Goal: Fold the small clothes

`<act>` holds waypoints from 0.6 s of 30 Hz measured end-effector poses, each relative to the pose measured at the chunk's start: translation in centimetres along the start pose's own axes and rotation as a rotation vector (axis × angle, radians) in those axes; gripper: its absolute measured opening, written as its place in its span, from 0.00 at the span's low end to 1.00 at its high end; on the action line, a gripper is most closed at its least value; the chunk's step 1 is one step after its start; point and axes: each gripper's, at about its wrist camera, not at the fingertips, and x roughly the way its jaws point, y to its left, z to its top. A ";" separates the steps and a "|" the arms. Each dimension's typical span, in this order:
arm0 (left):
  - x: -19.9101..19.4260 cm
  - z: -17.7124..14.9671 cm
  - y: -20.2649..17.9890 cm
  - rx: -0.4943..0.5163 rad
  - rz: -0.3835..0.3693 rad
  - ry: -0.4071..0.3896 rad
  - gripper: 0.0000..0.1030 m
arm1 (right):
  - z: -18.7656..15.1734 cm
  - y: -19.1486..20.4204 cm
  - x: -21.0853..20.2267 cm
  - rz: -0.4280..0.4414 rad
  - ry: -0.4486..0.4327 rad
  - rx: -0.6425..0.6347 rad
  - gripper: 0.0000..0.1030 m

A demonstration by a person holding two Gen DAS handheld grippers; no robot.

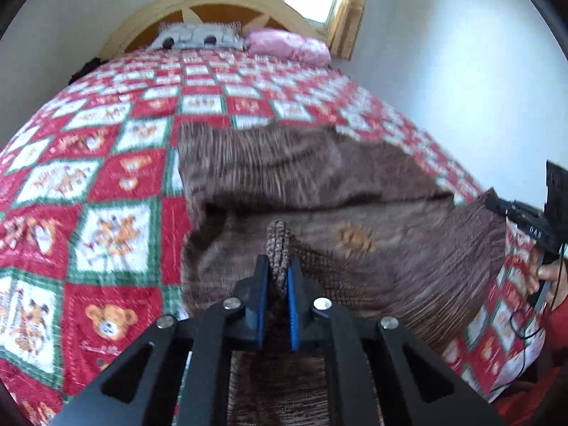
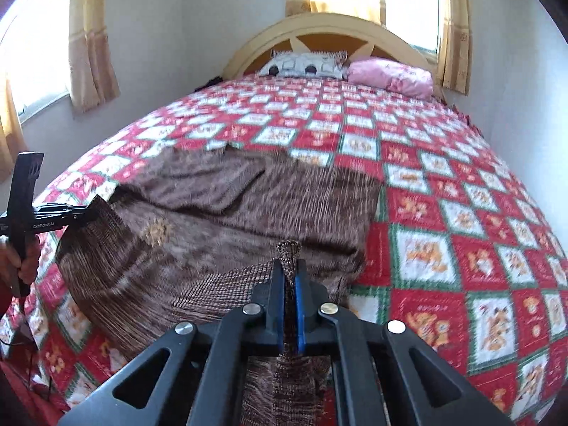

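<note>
A small brown knitted garment [image 1: 319, 184] with a tan patch lies on the bed, its near edge raised. In the left wrist view my left gripper [image 1: 277, 266] is shut on a bunched corner of that edge, which pokes up between the blue pads. My right gripper [image 1: 497, 206] shows at the right edge, pinching the other corner. The right wrist view has the same brown garment [image 2: 248, 206] in front of me, and my right gripper [image 2: 290, 269] is shut on a fold of its hem. At the left my left gripper [image 2: 94, 209] holds the far corner, a hand below it.
A red, white and green patchwork quilt [image 2: 443, 213] with bear prints covers the bed. A grey pillow [image 2: 301, 65] and a pink pillow [image 2: 390, 76] lie by the curved wooden headboard [image 2: 326, 26]. Curtained windows and white walls surround the bed.
</note>
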 end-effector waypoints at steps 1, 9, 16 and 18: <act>-0.4 0.4 0.1 -0.012 0.001 -0.018 0.10 | 0.5 -0.1 -0.4 0.000 -0.018 0.007 0.04; -1.3 4.8 2.0 -0.129 0.009 -0.114 0.10 | 4.0 -1.0 -0.8 -0.010 -0.082 0.000 0.04; 1.7 9.7 4.4 -0.210 0.052 -0.135 0.10 | 9.3 -2.4 3.2 -0.087 -0.093 -0.068 0.04; 3.0 11.1 5.1 -0.235 0.069 -0.139 0.10 | 10.5 -3.0 4.7 -0.109 -0.092 -0.071 0.04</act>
